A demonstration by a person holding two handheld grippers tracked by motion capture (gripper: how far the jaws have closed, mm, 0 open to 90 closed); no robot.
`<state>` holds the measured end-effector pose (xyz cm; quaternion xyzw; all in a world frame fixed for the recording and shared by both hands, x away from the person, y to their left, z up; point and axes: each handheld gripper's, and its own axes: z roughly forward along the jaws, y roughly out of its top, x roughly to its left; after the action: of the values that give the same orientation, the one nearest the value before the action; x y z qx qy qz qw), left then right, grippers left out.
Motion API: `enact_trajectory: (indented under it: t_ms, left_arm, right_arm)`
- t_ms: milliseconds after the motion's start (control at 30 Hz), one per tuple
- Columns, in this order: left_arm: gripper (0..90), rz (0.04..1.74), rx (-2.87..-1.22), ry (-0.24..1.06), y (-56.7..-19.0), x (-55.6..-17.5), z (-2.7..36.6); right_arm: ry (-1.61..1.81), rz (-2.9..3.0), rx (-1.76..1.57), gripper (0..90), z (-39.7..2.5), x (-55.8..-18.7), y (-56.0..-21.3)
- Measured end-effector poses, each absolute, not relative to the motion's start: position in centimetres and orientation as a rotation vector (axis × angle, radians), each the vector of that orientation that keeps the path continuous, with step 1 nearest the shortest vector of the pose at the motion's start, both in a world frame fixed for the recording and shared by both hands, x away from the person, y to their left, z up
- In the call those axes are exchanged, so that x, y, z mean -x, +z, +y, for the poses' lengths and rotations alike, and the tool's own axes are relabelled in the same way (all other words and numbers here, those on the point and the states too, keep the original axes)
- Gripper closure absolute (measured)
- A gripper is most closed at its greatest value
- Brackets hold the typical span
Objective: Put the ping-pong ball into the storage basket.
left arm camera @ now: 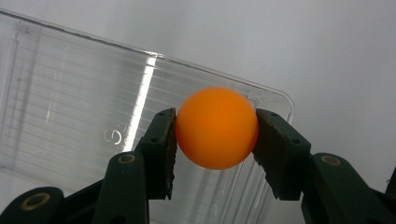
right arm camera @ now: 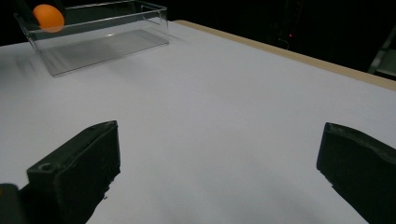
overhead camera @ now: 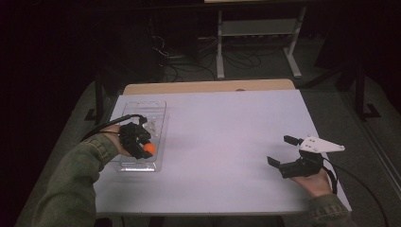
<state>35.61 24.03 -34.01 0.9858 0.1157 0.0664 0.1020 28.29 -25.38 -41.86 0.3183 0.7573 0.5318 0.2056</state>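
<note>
An orange ball sits pinched between the two jaws of my left gripper, held just above a clear plastic tray. In the high view the left gripper hovers over the tray at the table's left side, with the ball at its tip. My right gripper rests near the right front of the table, jaws wide apart and nothing between them. From the right gripper view the tray and the ball show far off at the upper left.
The white table top stretches between the two grippers. A wooden strip runs along its far edge. Behind it stand a metal frame and loose cables on the dark floor.
</note>
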Motion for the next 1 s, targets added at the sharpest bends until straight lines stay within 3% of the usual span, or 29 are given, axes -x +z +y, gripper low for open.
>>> enact_trajectory:
  t_ms: [1000]
  left_arm:
    - [50.3, 0.377, -2.924, 0.157, -36.4, -36.3, 24.0]
  right_arm:
    - [1.480, 2.109, -0.889, 0.0, -25.5, -28.3, -41.8]
